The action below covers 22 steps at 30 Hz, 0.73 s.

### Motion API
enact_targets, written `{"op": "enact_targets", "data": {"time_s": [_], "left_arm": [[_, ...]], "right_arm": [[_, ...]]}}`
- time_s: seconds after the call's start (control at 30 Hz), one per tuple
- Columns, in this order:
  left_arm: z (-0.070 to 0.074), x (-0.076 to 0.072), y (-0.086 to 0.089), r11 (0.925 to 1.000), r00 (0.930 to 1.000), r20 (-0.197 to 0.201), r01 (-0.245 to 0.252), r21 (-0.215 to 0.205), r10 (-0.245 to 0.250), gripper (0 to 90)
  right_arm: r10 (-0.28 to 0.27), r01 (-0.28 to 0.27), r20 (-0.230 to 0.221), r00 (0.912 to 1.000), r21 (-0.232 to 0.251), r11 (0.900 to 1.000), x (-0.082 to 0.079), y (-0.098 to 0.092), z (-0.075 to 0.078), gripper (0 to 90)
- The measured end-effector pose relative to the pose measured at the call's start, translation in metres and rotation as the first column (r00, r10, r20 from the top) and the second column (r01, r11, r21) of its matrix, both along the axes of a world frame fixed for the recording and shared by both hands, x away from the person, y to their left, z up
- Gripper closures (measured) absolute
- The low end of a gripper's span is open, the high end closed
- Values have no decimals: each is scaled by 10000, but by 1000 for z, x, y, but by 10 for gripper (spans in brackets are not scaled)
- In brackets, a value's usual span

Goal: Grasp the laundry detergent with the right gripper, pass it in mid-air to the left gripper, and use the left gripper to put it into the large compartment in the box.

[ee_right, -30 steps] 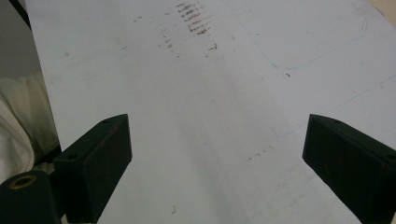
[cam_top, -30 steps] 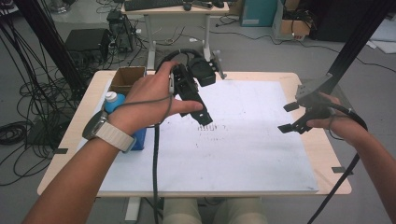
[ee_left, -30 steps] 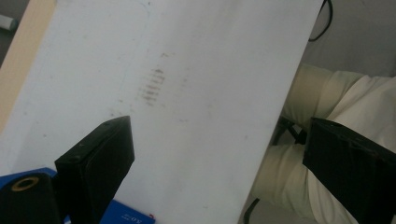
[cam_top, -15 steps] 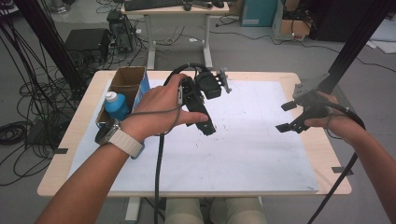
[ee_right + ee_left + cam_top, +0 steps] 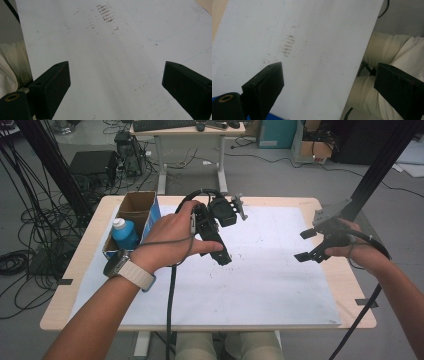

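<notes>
grippers: 2, left gripper (image 5: pixel 216 245) and right gripper (image 5: pixel 306 245), jaws spread, nothing between | bottle (image 5: pixel 124 233): 1, in box (image 5: pixel 135 202): 1 | white sheet (image 5: pixel 260 280): 1, on tabletop (image 5: pixel 90 265)

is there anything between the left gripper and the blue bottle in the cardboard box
Yes. In the high view the blue bottle stands inside the cardboard box, whose right wall rises between it and the left gripper. That gripper, jaws open and holding nothing, points away over the white sheet.

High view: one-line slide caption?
Left gripper and right gripper, both open and empty, hover over the white sheet; blue bottle in box.
</notes>
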<state>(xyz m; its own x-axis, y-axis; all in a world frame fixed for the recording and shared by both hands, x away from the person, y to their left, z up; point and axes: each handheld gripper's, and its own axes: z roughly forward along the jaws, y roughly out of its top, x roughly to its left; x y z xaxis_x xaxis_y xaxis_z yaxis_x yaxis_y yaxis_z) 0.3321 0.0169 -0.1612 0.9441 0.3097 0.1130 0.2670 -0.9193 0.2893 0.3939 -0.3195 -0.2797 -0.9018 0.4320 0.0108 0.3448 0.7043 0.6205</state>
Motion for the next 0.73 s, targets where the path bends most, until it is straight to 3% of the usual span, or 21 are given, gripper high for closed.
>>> {"op": "enact_targets", "data": {"time_s": [0.03, 0.07, 0.13, 0.2, 0.73], "left_arm": [[0, 1, 0, 10000, 10000, -55, 11, -9, -11, 94], [0, 1, 1, 10000, 10000, 22, -44, 21, 44, 94], [0, 1, 1, 10000, 10000, 21, -54, 46, 54, 94], [0, 1, 1, 9999, 10000, 25, -83, 59, 82, 95], [4, 1, 6, 9998, 9998, 134, -136, -144, 138, 97]], "right_arm": [[39, -39, -13, 10000, -113, 9999, 0, 0, 1, 81], [-19, 19, 11, 10000, 89, 10000, 0, 1, -1, 81], [82, -83, -22, 10000, -160, 9998, 1, 1, 1, 82], [-14, 14, 4, 10000, 75, 10000, 0, 2, 0, 82], [-17, 17, 48, 10000, 60, 10000, -1, -1, 0, 81]]}}
